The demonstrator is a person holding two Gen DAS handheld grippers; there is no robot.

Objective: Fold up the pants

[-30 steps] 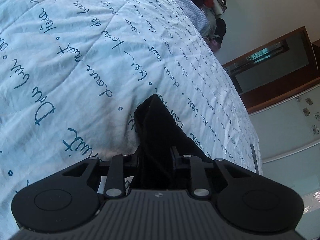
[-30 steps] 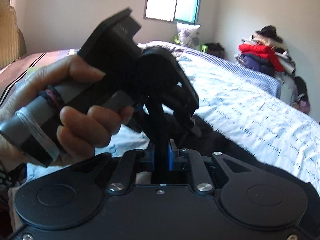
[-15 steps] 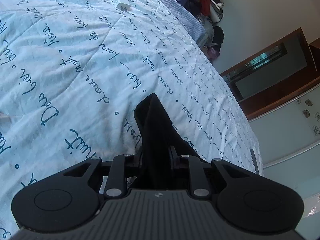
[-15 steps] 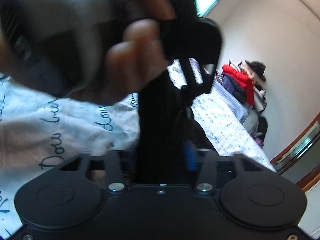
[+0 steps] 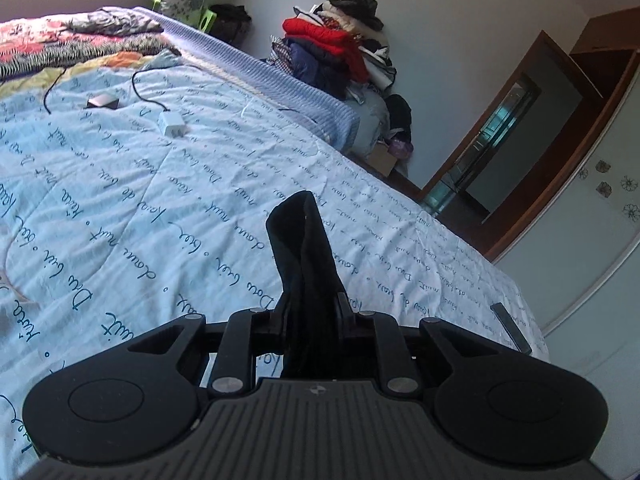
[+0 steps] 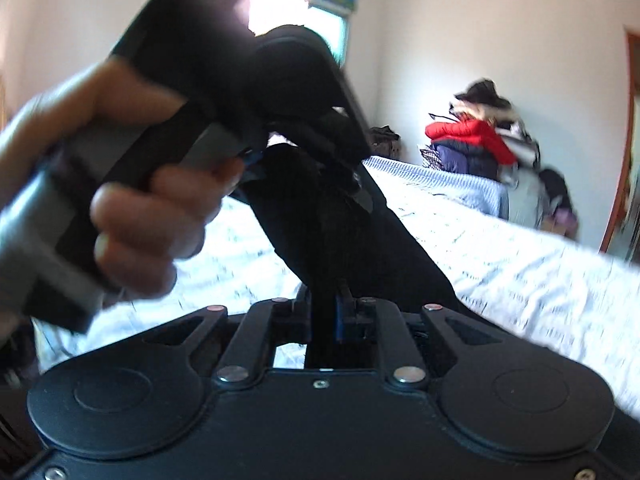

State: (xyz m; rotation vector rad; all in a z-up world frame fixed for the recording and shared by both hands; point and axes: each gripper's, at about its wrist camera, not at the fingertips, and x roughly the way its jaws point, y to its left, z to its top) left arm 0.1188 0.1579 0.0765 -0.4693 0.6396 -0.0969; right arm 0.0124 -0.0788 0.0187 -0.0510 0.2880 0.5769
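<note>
The black pants hang as a bunched strip of cloth above the light blue bedspread. My left gripper is shut on the pants, with a fold of cloth sticking up past the fingers. In the right wrist view my right gripper is shut on the pants too. The cloth runs from it up to the left gripper's body, held in a hand close in front. The rest of the pants is hidden.
A white charger with a black cable and a small dark device lie on the bed farther off. A pile of clothes stands past the bed's far edge. A dark flat object lies near the bed's right edge. A wooden doorway is at right.
Both grippers have lifted and tilted up with the pants; the left view now shows the room beyond the bed. The right view swung about and is blurred with motion.
</note>
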